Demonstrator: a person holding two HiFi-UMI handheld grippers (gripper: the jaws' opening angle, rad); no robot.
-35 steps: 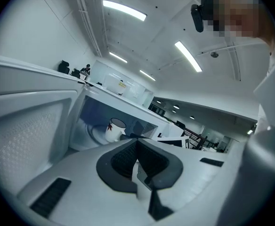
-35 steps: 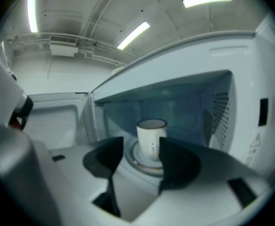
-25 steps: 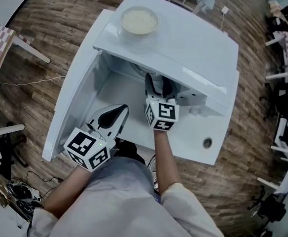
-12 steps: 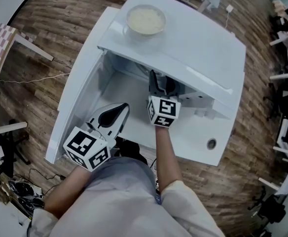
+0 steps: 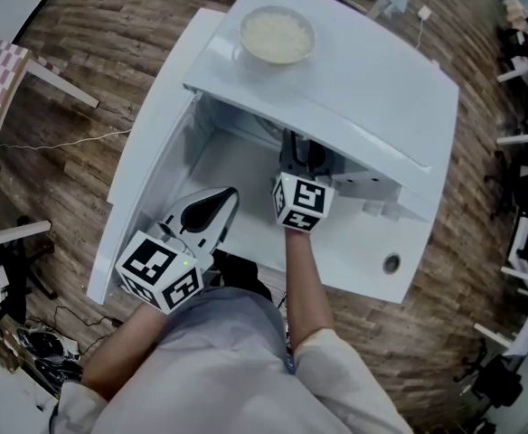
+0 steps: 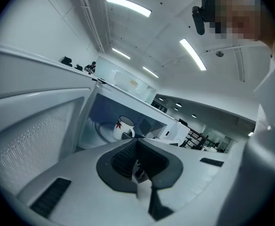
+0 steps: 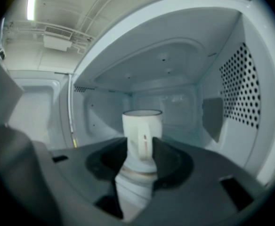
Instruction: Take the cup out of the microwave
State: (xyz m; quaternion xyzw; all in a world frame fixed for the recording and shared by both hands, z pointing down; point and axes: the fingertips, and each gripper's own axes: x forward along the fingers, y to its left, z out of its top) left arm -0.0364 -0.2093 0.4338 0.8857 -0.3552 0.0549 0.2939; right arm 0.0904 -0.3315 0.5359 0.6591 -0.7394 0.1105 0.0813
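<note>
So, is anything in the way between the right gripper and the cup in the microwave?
Nothing visible. The microwave has its door swung open, and the cup stands right at the right gripper's open jaws, handle facing them.

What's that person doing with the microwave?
A person holds a grabbing tool in each hand. The right tool is inside the open microwave, with its two jaws on either side of the white cup. I can't tell if it's squeezing the cup yet. The cup is not out: it stands inside the microwave. The left tool hangs outside by the open door, closed and holding nothing.
</note>
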